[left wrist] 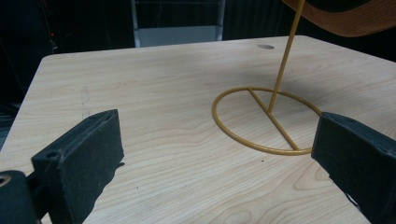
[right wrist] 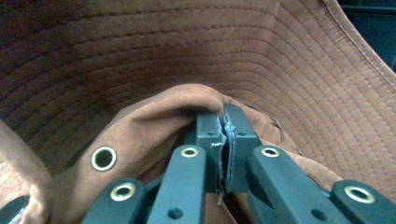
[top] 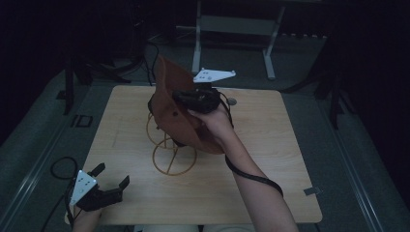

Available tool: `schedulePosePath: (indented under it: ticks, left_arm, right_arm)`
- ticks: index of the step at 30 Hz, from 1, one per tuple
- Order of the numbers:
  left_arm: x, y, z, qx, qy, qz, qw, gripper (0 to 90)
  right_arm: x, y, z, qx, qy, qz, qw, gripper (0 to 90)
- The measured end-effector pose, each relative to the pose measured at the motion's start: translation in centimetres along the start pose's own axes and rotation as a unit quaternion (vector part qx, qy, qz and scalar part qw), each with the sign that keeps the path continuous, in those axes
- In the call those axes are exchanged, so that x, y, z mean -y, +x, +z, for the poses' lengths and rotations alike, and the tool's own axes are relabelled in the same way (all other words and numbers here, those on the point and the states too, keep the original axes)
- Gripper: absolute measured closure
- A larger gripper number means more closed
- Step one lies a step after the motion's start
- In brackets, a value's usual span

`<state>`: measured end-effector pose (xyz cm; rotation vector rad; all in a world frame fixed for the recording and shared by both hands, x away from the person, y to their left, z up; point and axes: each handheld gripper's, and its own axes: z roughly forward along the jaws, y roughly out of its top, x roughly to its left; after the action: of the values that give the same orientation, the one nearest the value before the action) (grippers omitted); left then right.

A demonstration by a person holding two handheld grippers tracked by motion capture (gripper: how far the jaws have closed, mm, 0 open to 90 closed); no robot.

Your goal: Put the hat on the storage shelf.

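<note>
A brown fabric bucket hat (top: 175,104) hangs tilted over a thin gold wire stand (top: 170,155) at the middle of the wooden table (top: 270,159). My right gripper (top: 180,99) is shut on a fold of the hat's crown; in the right gripper view its jaws (right wrist: 223,122) pinch the brown cloth (right wrist: 154,116), with the stitched brim behind. My left gripper (top: 112,176) rests low at the table's near left corner, open and holding nothing. In the left gripper view the stand's ring base (left wrist: 261,121) and upright rod lie ahead, with the hat's brim (left wrist: 350,18) at the top right.
A small round hole (top: 232,101) marks the table's far right part. A metal frame on legs (top: 232,34) stands on the floor beyond the table. A black cable (top: 58,169) loops off the left edge. Dark carpet surrounds the table.
</note>
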<state>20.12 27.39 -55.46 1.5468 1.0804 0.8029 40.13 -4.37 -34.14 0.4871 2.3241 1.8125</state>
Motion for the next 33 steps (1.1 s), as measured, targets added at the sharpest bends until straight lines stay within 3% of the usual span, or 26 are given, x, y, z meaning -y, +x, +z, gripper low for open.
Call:
schedulePosePath:
  ticks: [7, 8, 10, 12, 16, 20, 24, 26, 33]
  left_arm:
    - [0.2, 0.0, 0.0, 0.007, 0.001, -0.006, 1.0000, 2.7]
    - [0.2, 0.0, 0.0, 0.007, 0.002, -0.004, 1.0000, 2.7]
    - [0.3, -0.1, 0.1, 0.008, 0.003, -0.001, 1.0000, 2.8]
    - [0.3, -0.1, 0.1, 0.009, 0.004, -0.001, 1.0000, 2.8]
    - [0.4, 0.0, 0.0, 0.009, 0.002, -0.004, 0.9999, 2.8]
    - [0.5, 0.0, 0.1, 0.009, 0.002, -0.008, 0.9999, 2.8]
    - [0.6, -0.2, 0.3, 0.010, 0.004, -0.005, 0.9999, 2.7]
    - [0.6, -0.2, 0.3, 0.010, 0.003, -0.004, 0.9999, 2.7]
    - [0.6, -0.5, 0.5, 0.009, 0.003, 0.007, 0.9999, 2.7]
  right_arm:
    - [-0.1, 1.2, 2.0, 0.000, 0.028, -0.023, 0.9993, 84.8]
    - [0.0, 1.4, 2.4, -0.008, 0.038, -0.025, 0.9989, 80.8]
    - [0.2, 1.7, 3.0, -0.018, 0.049, -0.030, 0.9982, 60.3]
    - [0.4, 2.2, 3.6, -0.009, 0.062, -0.039, 0.9973, 44.0]
    - [0.8, 2.9, 4.1, -0.002, 0.069, -0.052, 0.9963, 30.8]
    - [0.9, 2.6, 3.5, 0.003, 0.057, -0.040, 0.9976, 24.2]
    - [0.9, 1.7, 2.2, -0.017, 0.033, -0.009, 0.9993, 12.3]
    - [1.0, 1.6, 1.9, -0.022, 0.036, -0.014, 0.9990, 12.2]
    - [2.3, 0.6, -0.2, -0.004, 0.035, -0.025, 0.9991, 12.8]
